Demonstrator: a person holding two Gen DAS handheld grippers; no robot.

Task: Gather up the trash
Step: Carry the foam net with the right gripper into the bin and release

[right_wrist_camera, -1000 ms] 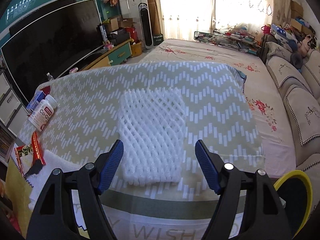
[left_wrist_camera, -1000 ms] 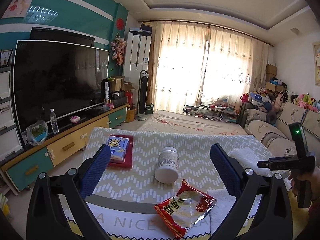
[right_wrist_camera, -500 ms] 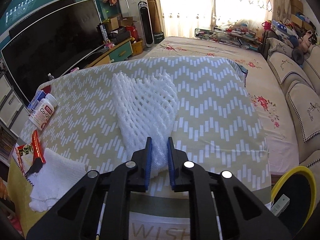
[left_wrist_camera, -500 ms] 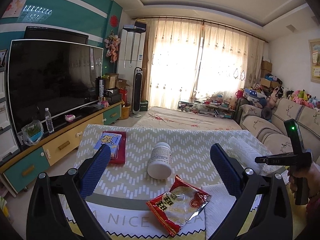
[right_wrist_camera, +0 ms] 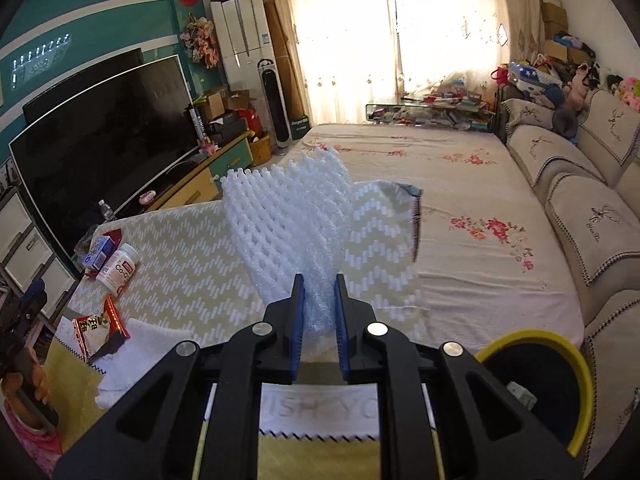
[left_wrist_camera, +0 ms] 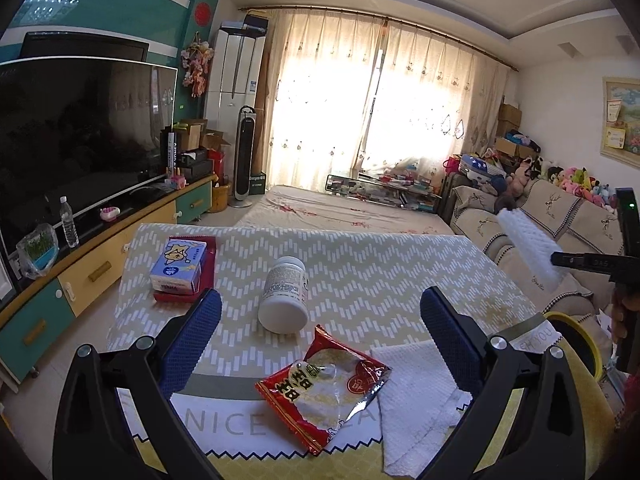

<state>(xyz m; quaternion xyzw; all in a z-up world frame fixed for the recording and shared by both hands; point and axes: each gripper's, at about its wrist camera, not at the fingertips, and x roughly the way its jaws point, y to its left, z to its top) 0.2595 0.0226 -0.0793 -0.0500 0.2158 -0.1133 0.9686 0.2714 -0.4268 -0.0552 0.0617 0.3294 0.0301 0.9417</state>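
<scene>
Right wrist view: white foam netting (right_wrist_camera: pixel 280 216) is standing pinched between the blue pads of the right gripper (right_wrist_camera: pixel 318 320), its mesh fanning upward and away from the jaws, clear of the zigzag-patterned cloth (right_wrist_camera: pixel 184 264) on the table. The jaws, having just been closing, are clamping the netting's near end. A yellow-rimmed bin (right_wrist_camera: pixel 560 340) is sitting just right of the gripper. At far left, a white bottle (right_wrist_camera: pixel 118 268) is lying on its side, with a red snack wrapper (right_wrist_camera: pixel 98 330) nearer. In the left wrist view, the left gripper (left_wrist_camera: pixel 320 336) is hovering wide apart, holding nothing, with the wrapper between and below its fingers.
</scene>
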